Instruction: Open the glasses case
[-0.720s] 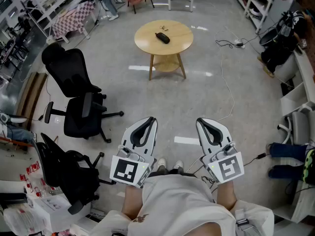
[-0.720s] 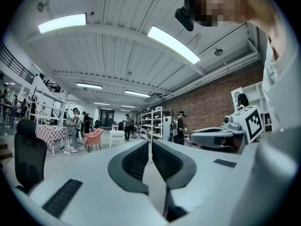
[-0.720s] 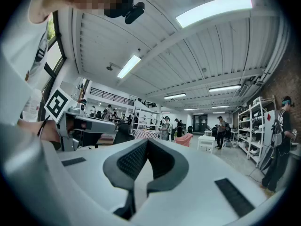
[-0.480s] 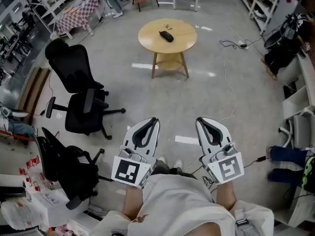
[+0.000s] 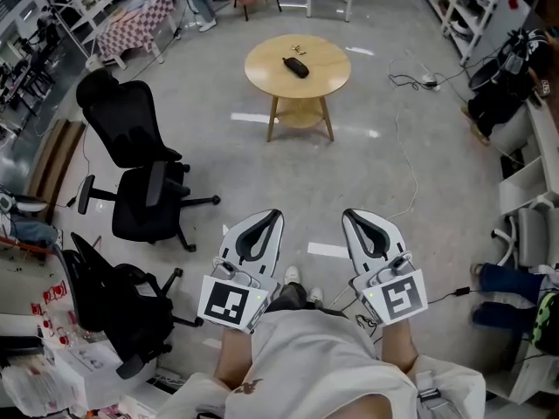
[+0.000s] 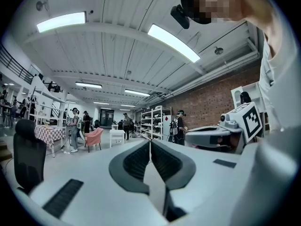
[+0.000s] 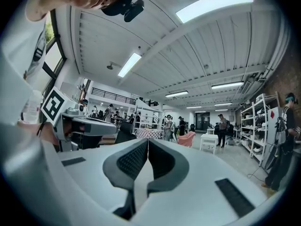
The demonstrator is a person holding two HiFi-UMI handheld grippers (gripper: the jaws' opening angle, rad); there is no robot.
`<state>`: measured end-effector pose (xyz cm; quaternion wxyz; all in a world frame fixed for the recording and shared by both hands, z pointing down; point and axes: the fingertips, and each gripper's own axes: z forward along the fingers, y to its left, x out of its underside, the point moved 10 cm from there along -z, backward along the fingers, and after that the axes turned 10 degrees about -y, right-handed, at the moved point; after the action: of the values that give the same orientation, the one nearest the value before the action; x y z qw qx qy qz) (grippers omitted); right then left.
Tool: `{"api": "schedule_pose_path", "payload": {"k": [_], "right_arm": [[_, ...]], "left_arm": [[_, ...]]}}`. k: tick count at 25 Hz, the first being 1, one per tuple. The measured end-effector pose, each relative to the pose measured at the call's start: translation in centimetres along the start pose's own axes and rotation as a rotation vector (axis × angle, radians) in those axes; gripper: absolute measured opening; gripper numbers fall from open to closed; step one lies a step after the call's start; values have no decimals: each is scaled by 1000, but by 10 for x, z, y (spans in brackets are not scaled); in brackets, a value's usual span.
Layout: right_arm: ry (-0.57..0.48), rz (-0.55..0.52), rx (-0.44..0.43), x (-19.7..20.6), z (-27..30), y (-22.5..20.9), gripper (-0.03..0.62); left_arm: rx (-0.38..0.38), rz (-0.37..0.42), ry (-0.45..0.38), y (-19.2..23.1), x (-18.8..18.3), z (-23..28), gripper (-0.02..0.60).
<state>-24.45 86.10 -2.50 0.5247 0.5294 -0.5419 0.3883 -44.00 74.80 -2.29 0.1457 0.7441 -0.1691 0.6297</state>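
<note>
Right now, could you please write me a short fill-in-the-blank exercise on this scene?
The glasses case lies on the ___ wooden table.
The left gripper and the right gripper both have jaws ___.
The black office chairs stand on the person's ___ side.
Missing words: round; shut; left.

Pale shirt (image 5: 306, 356); left hand-held gripper (image 5: 275, 214), right hand-held gripper (image 5: 348, 215): white, black pads (image 6: 134, 163), black-white marker cubes (image 5: 229, 304).
</note>
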Motion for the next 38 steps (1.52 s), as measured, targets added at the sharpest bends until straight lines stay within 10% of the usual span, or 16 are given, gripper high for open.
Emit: {"api": "schedule_pose_path", "payload": {"k": [38], "right_arm": [[74,-15,21,44,175,-97,21]], "left_arm": [[12,7,7,141,31,147,23]]}}
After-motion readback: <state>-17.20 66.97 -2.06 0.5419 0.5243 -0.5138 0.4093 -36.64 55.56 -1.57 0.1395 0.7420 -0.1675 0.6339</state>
